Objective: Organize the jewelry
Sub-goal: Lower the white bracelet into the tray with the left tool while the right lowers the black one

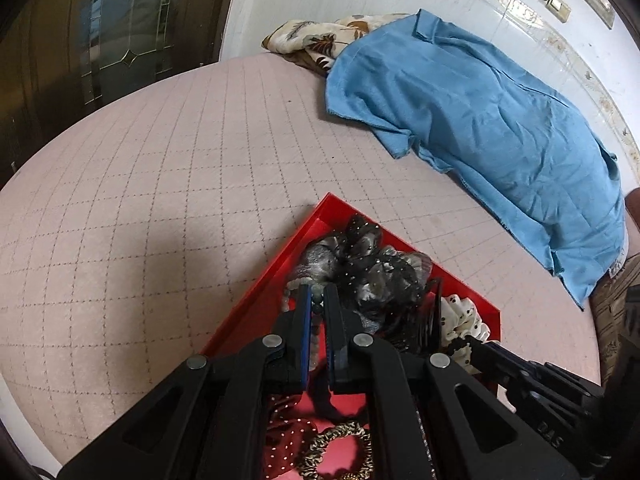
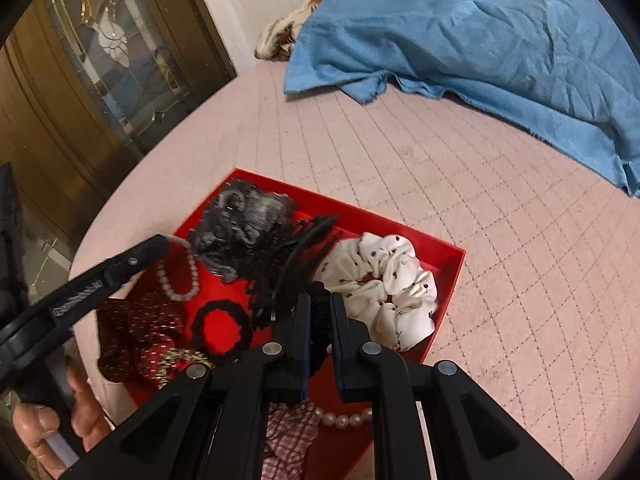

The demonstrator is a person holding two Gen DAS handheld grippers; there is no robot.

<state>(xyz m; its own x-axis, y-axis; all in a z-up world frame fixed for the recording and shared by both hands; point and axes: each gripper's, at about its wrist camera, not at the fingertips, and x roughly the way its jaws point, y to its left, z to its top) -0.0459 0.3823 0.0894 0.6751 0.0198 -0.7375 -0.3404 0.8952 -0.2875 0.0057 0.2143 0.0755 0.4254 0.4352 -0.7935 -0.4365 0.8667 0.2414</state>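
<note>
Shallow red rectangular tray [image 2: 448, 280] on pink quilted bedspread [image 1: 160, 200], holding white spotted fabric scrunchie [image 2: 400, 284] and other hair ties. Left gripper [image 1: 318, 300] pinches pale beaded bracelet [image 2: 180, 280]; right gripper [image 2: 320, 312] pinches black lace scrunchie [image 2: 320, 308]. Embossed lettering on gripper finger, illegible.

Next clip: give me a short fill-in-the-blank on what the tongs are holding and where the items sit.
1. The left tongs are shut on a strand of ____.
2. The accessories lie in a tray coloured ____.
3. The right tongs grip a scrunchie coloured ____.
4. The white dotted scrunchie lies to the ____ of the right tongs in the right wrist view.

Missing words: beads; red; black; right
</note>
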